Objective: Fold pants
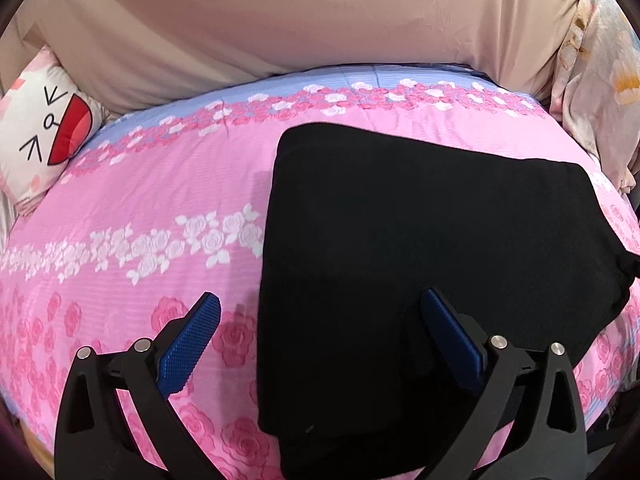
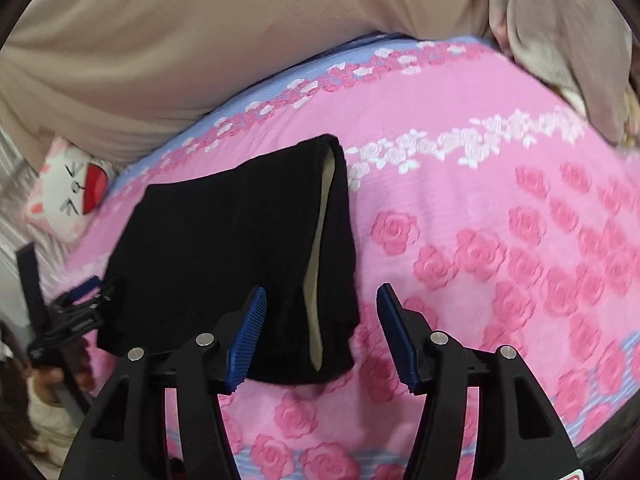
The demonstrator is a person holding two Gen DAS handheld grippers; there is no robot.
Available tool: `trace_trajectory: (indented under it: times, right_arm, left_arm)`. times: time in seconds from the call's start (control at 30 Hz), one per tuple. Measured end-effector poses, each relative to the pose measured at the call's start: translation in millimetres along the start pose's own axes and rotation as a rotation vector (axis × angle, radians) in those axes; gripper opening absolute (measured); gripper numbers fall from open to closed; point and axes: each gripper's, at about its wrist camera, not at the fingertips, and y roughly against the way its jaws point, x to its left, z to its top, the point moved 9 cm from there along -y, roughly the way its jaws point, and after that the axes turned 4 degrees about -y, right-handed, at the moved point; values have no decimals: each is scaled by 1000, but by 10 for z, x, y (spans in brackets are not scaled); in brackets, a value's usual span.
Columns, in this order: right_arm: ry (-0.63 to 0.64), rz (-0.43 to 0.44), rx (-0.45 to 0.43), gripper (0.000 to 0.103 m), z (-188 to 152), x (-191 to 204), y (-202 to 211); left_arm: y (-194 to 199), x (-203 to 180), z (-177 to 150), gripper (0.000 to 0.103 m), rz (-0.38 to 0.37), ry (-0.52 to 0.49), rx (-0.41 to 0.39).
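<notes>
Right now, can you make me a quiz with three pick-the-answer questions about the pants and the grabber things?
1. Where do the pants lie?
A. On the pink rose bedspread
B. On the cat pillow
C. On the floor

2. What colour are the pads on the grabber fingers?
A. Red
B. Blue
C. Yellow

3. How are the two grabbers right now?
A. Both squeezed shut on the pants
B. One open, one shut
C. Both open, holding nothing

Answers:
1. A: the black folded pants rest flat on the bedspread, while the cat pillow sits apart at the far left edge.
2. B: the ridged pads show blue in both wrist views.
3. C: the left gripper and the right gripper both have their fingers spread wide with no cloth pinched between them.
</notes>
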Motion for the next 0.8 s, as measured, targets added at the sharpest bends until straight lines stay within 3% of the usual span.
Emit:
trace_trajectory:
  times: [0.13,0.2,0.23,0.3,0.37,0.43,0.5,0.57,0.73,0.8]
  right_arm:
    - [68,-5,22,51,-69,131,-178]
    - [133,-58,0,33,-35,200,-238]
    - [163,-70,-12,29,-7,265,-209]
    - [210,-58,-89,11,125,448,28]
    - [233,-23,-148,9,216,563,250]
    - [257,-93,-123,9,207,404,127]
    - [181,-94,-11,15,59,80,-242]
    - [49,23,-32,19,63,12,-135]
    - [28,47,-71,47,331,61,70]
    - [36,62,-77,63,536,83,31]
  left_arm:
    - [4,4,-5,98,14,27,7]
    - [28,2,16,98,21,35,5]
    - [44,2,28,98,24,35,2]
    - [87,-13,53,98,24,32,-10]
    - [99,-43,58,98,33,24,-19]
    - [49,-102,30,98,22,18,-11]
    - [-2,-147,-4,98,8,24,-6]
    - [7,-145,-16,98,22,35,-15]
    - [12,-169,-10,98,30,27,-20]
    - [10,-180,-9,98,30,31,-19]
